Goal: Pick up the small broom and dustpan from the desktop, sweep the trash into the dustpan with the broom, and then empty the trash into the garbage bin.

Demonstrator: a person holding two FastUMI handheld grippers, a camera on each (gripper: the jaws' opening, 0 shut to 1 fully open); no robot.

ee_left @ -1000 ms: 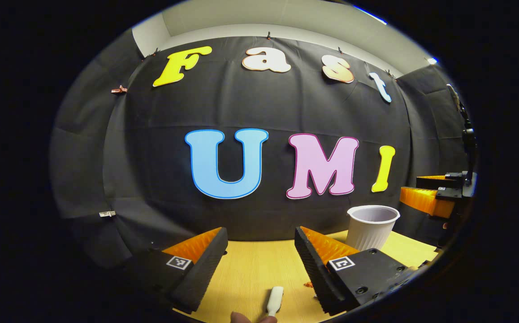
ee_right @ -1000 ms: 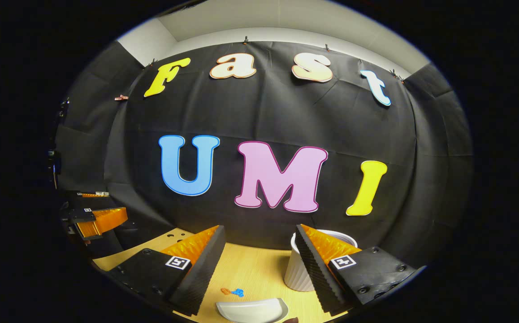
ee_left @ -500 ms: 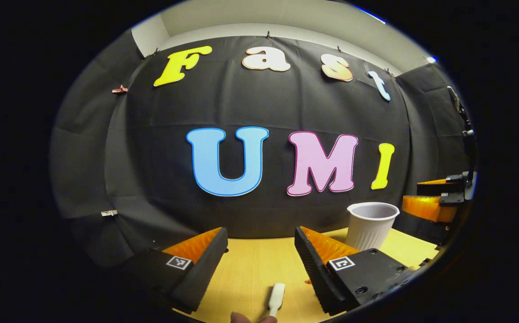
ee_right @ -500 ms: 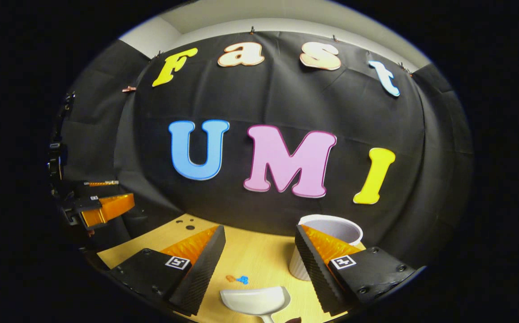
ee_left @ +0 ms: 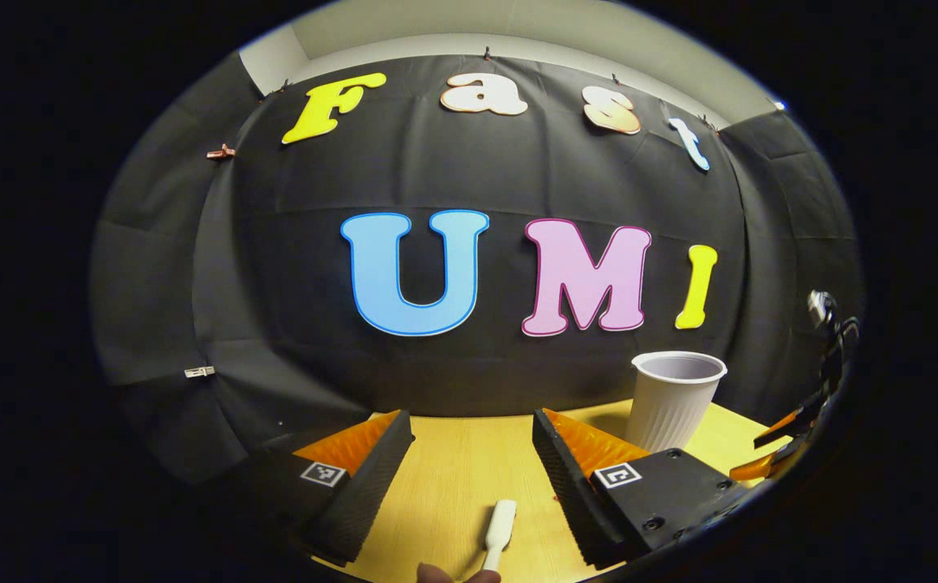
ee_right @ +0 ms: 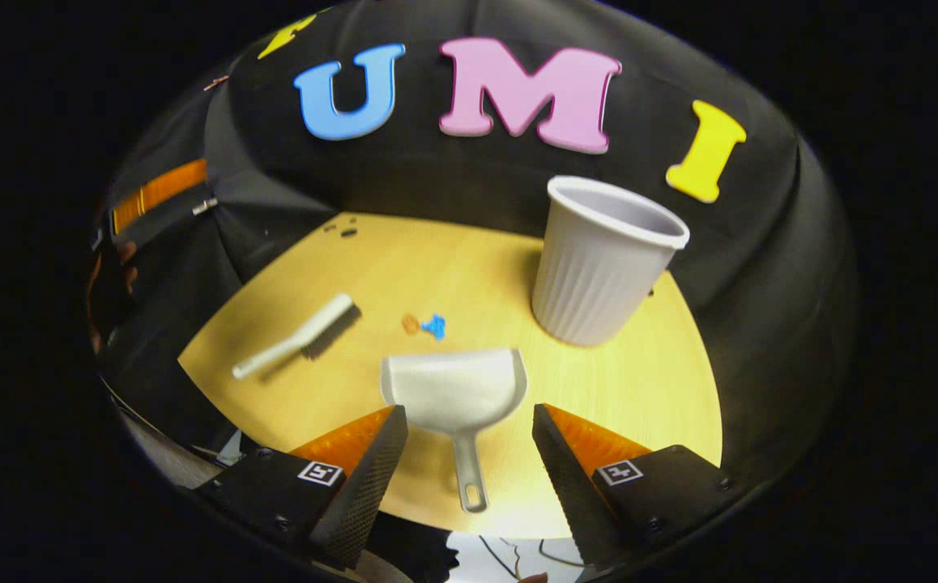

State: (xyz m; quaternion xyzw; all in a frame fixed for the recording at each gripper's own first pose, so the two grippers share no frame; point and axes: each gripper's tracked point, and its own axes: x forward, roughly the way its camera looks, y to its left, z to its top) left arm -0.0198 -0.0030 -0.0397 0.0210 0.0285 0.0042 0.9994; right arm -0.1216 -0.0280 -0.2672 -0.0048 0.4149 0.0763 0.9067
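In the right gripper view a small white dustpan [ee_right: 454, 387] lies on the wooden desktop [ee_right: 647, 389], its handle pointing at me. My right gripper [ee_right: 469, 425] hangs open above that handle, touching nothing. Left of the pan lies the white broom [ee_right: 299, 336], bristles toward the wall. Orange and blue trash scraps [ee_right: 424, 325] sit just beyond the pan's mouth. The white ribbed cup serving as bin [ee_right: 603, 259] stands upright at the back right. In the left gripper view my left gripper [ee_left: 473, 441] is open above the desktop, with the broom [ee_left: 499, 525] low between its fingers, untouched. The cup [ee_left: 671, 401] stands to the right.
The black cloth wall closes the desk at the back. The left gripper [ee_right: 157, 190] shows far off at the upper left of the right gripper view. The right gripper [ee_left: 785, 441] shows at the right edge of the left gripper view. The desktop's near edge [ee_right: 437, 518] lies below the right gripper's fingers.
The right gripper has tipped steeply downward, bringing the whole dustpan, the broom and the scraps into sight. The left gripper has tilted down slightly. Both stay open.
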